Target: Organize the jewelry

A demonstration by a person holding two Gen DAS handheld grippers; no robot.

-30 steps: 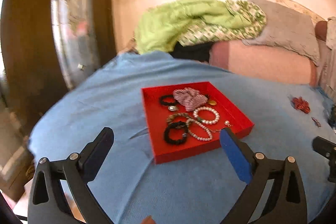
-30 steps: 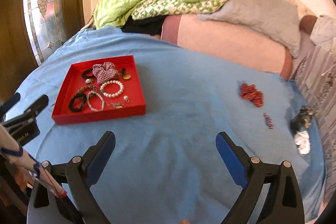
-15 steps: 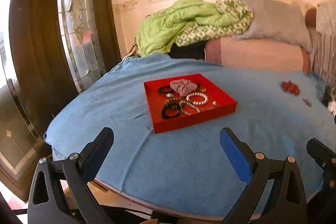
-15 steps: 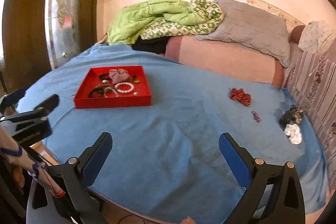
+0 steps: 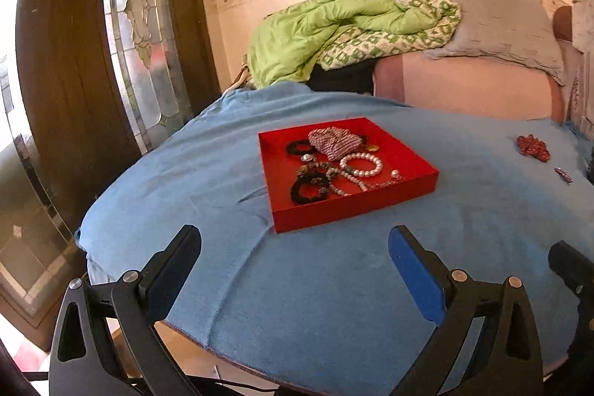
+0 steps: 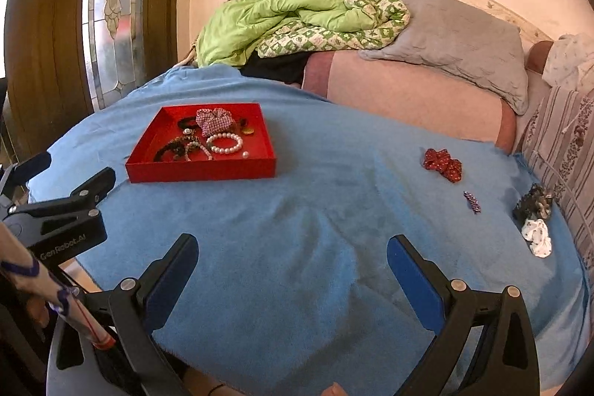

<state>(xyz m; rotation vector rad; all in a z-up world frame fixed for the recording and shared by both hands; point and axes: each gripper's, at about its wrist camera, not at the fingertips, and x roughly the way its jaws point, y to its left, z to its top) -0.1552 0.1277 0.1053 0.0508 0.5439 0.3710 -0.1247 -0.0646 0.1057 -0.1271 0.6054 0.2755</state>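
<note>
Both grippers, left [image 5: 295,249] and right [image 6: 291,257], spread wide, empty, low over blue cloth [image 6: 315,229]; red tray [image 5: 352,201] with jewelry ahead of left fingers, red scrunchie [image 6: 443,164] well ahead-right of right fingers

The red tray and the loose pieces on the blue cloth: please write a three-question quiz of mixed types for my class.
1. True or false: the left hand-held gripper is shut on a bracelet.
2. Multiple choice: the red scrunchie lies (A) inside the red tray, (B) on the blue cloth to the tray's right in the right wrist view, (C) in the right hand-held gripper.
3. Fill in: the white pearl bracelet lies inside the red ____.

Key: 1 false, both grippers are open and hold nothing; 2 B; 3 tray.
</note>
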